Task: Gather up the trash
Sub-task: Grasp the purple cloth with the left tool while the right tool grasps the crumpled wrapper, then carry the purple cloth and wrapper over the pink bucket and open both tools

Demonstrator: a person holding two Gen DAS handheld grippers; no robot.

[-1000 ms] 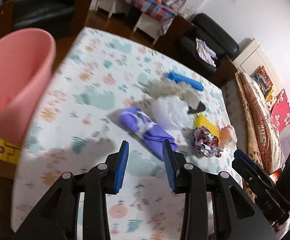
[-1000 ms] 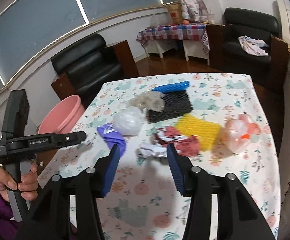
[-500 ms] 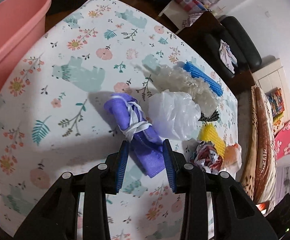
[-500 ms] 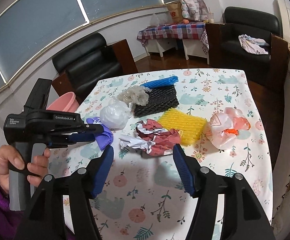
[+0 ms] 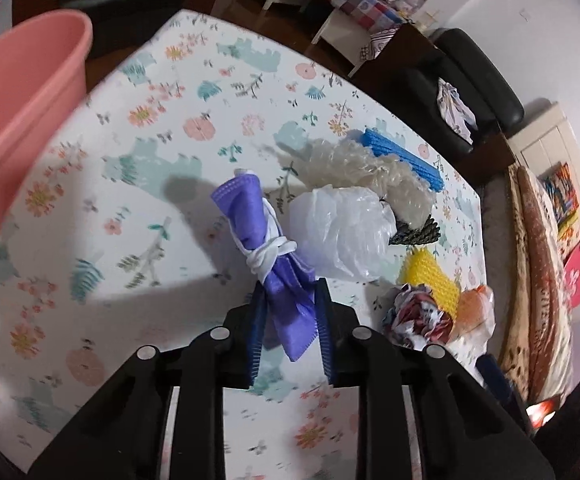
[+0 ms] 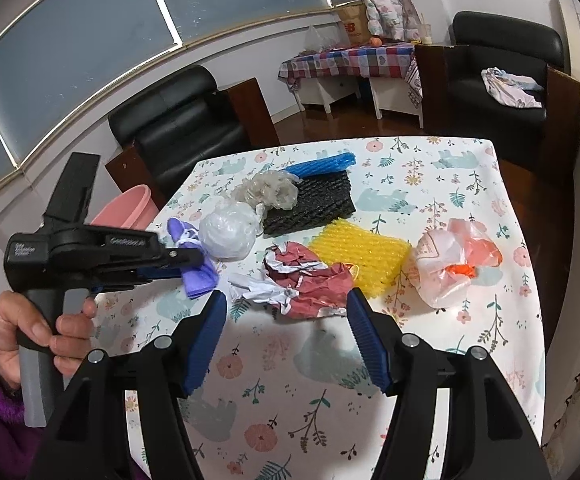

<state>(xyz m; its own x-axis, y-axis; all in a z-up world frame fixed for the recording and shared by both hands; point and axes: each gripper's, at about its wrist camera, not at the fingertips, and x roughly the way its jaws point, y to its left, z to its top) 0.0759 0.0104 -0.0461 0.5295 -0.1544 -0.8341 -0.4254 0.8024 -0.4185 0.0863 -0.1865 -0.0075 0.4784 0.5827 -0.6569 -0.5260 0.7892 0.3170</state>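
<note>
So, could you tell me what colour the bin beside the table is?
The bin is pink, clearest in the left wrist view.

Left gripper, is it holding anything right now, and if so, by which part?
Yes. The left gripper has just been closing on the purple face mask, pinching its near end, below the white knotted straps. The right gripper holds nothing.

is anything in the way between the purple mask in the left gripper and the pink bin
Nothing visible. The left gripper has just closed on the purple mask, and only bare tablecloth lies between it and the pink bin at the table's edge.
</note>
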